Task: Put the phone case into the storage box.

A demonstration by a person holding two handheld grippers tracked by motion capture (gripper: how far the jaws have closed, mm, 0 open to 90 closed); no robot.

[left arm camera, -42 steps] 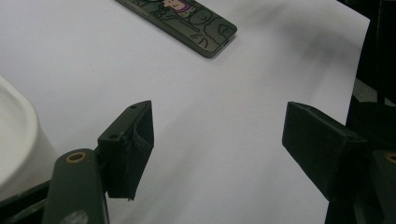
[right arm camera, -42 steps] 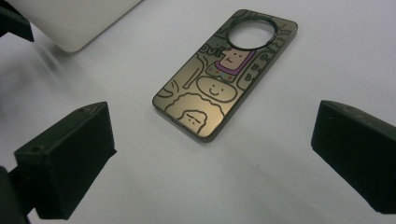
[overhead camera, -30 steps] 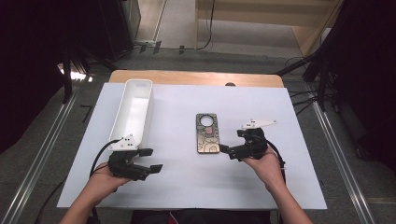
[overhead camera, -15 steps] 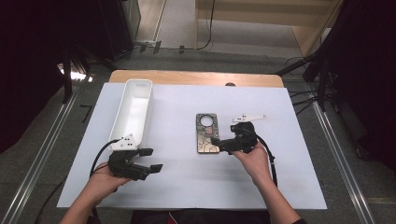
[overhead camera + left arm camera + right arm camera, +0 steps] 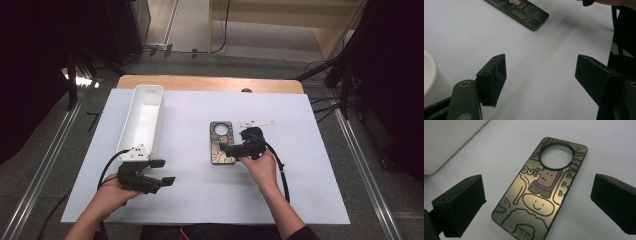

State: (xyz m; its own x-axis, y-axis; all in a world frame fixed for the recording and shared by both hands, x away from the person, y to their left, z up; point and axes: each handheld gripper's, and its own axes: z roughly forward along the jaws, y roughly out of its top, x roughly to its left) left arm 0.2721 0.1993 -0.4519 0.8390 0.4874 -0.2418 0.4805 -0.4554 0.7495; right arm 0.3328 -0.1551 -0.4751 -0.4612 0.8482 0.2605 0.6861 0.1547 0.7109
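Phone case: a dark case with cartoon line drawings lies flat on the white table cover, near the middle of the table, well to the 3 o'clock side of the white bin.
High view alone: gives the whole layout, with the long bin at 10 o'clock from the case, a small white part at 2 o'clock from it, and both forearms coming in from 6 o'clock.
Right gripper view alone: gives the case's detail, a round camera cut-out at its 12 o'clock end and a purple-scarfed figure below it.
Left gripper view alone: gives one corner of the case far off at 12 o'clock, and the bin's rounded wall at 9 o'clock.
Right gripper: the right gripper sits over the case's 5 o'clock corner; jaws spread wide to either side of the case, touching nothing that can be seen.
Left gripper: the left gripper is at 6 o'clock from the bin, well apart from the case; jaws spread wide over bare cover, holding nothing.
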